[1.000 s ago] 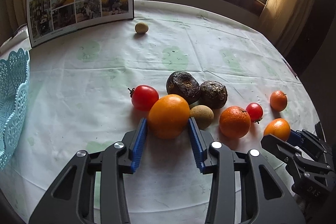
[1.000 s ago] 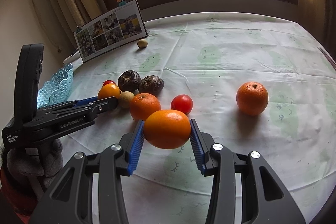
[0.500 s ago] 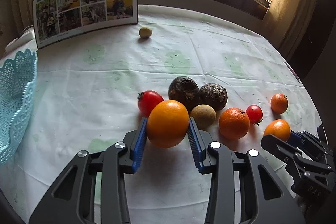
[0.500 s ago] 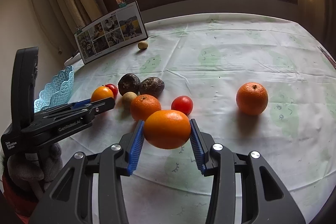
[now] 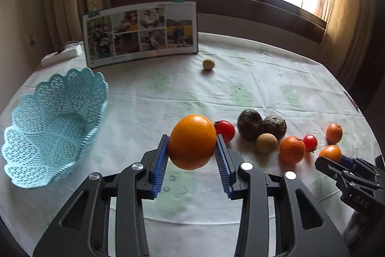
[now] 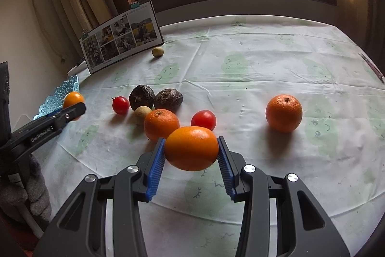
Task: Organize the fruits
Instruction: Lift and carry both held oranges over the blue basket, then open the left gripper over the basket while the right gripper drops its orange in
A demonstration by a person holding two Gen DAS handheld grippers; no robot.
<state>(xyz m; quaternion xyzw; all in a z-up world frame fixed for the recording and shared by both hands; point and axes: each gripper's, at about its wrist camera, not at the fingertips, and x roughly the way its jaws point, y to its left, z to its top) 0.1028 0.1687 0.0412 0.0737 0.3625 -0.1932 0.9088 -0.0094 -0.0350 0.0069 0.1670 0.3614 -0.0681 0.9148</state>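
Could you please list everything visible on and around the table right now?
Oranges held: 2, orange, one in the left gripper, one in the right gripper.
Oranges on cloth: 2, orange, one beside the cluster, one apart to the right.
Tomatoes: 2, red, one left of the dark fruits, one right of them.
Dark wrinkled fruits: 2, brown-black, touching.
Small round fruits: 2, tan, one by the dark pair, one near the photo board.
Basket: 1, light blue, left, nothing in it.
Photo board: 1, upright at the back.
Tablecloth: 1, white and green.
Left gripper: shut.
Right gripper: shut.
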